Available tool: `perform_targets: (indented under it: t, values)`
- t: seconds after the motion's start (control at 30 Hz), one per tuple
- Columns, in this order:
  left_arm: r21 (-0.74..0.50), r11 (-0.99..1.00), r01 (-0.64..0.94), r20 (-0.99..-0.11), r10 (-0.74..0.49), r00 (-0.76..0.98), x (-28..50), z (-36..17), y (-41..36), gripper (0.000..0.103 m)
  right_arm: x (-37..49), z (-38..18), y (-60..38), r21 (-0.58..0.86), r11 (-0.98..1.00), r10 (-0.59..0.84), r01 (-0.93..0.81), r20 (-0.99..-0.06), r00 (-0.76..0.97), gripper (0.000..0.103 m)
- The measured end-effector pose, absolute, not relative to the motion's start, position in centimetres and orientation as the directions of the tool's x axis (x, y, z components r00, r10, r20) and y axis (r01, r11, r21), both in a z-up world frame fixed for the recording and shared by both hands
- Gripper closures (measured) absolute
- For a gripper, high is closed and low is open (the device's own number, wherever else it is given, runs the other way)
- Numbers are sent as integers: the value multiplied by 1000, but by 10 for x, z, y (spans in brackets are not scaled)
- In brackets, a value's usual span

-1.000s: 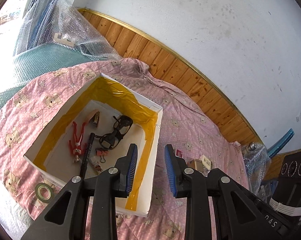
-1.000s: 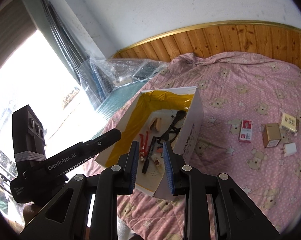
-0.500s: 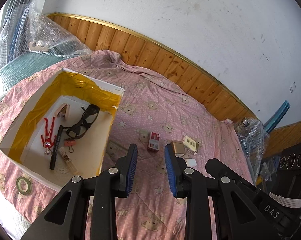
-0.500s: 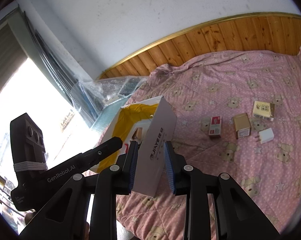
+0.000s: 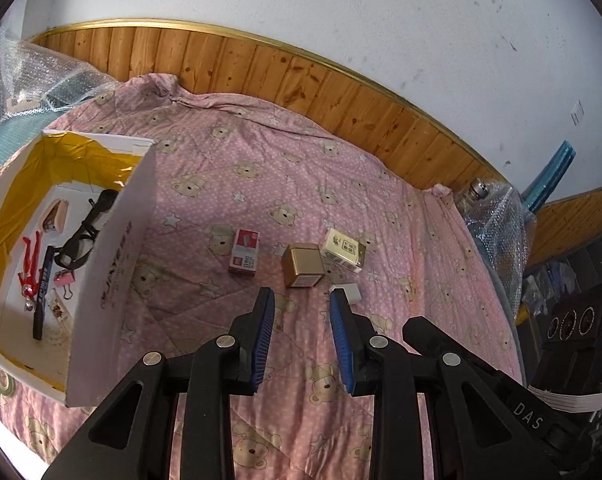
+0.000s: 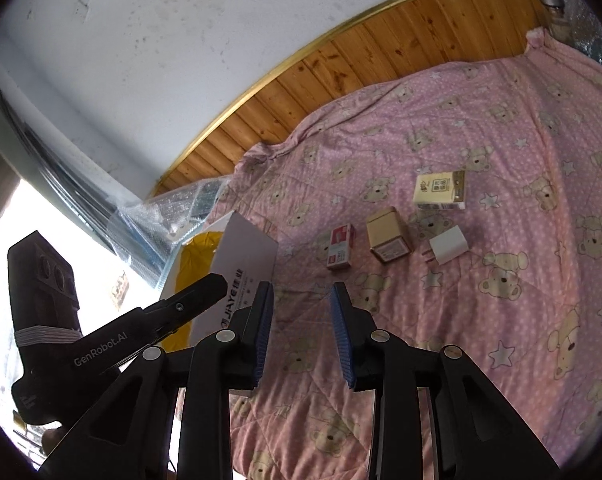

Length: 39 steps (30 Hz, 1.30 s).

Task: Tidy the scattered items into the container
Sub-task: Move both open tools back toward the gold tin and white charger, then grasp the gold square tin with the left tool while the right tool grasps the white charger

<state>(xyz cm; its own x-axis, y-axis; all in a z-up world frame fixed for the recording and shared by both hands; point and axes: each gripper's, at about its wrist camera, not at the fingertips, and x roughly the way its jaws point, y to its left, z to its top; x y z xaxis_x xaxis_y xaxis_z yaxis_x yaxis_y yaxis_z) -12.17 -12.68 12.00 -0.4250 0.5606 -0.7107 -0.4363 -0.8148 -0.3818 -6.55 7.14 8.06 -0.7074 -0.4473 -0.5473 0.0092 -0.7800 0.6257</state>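
A white box (image 5: 113,280) lined with yellow tape lies at the left on the pink bear quilt (image 5: 229,184). It holds black glasses (image 5: 81,236), a red clip, a pen and small clips. On the quilt lie a red-and-white packet (image 5: 244,250), a gold box (image 5: 302,265), a cream box (image 5: 343,249) and a white charger plug (image 5: 351,293). My left gripper (image 5: 301,300) hovers open just short of the gold box. My right gripper (image 6: 299,292) is open above the quilt, short of the packet (image 6: 341,246), gold box (image 6: 389,233), plug (image 6: 447,245) and cream box (image 6: 440,190).
Wood panelling (image 5: 293,76) and a white wall bound the bed's far side. Bubble wrap (image 5: 33,84) is piled at the far left, and a wrapped bottle (image 5: 497,216) stands at the right edge. The left gripper's body (image 6: 113,336) shows beside the white box (image 6: 237,280) in the right wrist view.
Both grippers have swung right, away from the white box and toward the loose items on the quilt. Both stayed open and empty.
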Motion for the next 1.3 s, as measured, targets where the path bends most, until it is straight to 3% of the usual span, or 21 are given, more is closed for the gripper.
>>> perform_targets:
  t: [0.27,0.67,0.93,1.13,1.3]
  values:
    - [-354,-820,-449,-770,528,-358,-134,86,-75,72,-77,44,117,652,-753,-425,-83,-579,-696,67]
    - [-321,-839,-439,-833,471,-291,-172,35,-11,60,-120,-6,151,643,-747,-412,-172,-649,-640,59]
    - [-288,-870,-401,-862,418,-287,-210,5,12,52,-163,-30,153,552,-815,-368,-173,-725,-583,48]
    - [-238,-887,-395,-883,367,-294,-231,-16,30,43,-194,-52,135,459,-878,-330,-136,-786,-522,47]
    - [-227,-893,-387,-901,344,-263,-248,-38,37,43,-208,-67,128,417,-903,-315,-102,-804,-504,45]
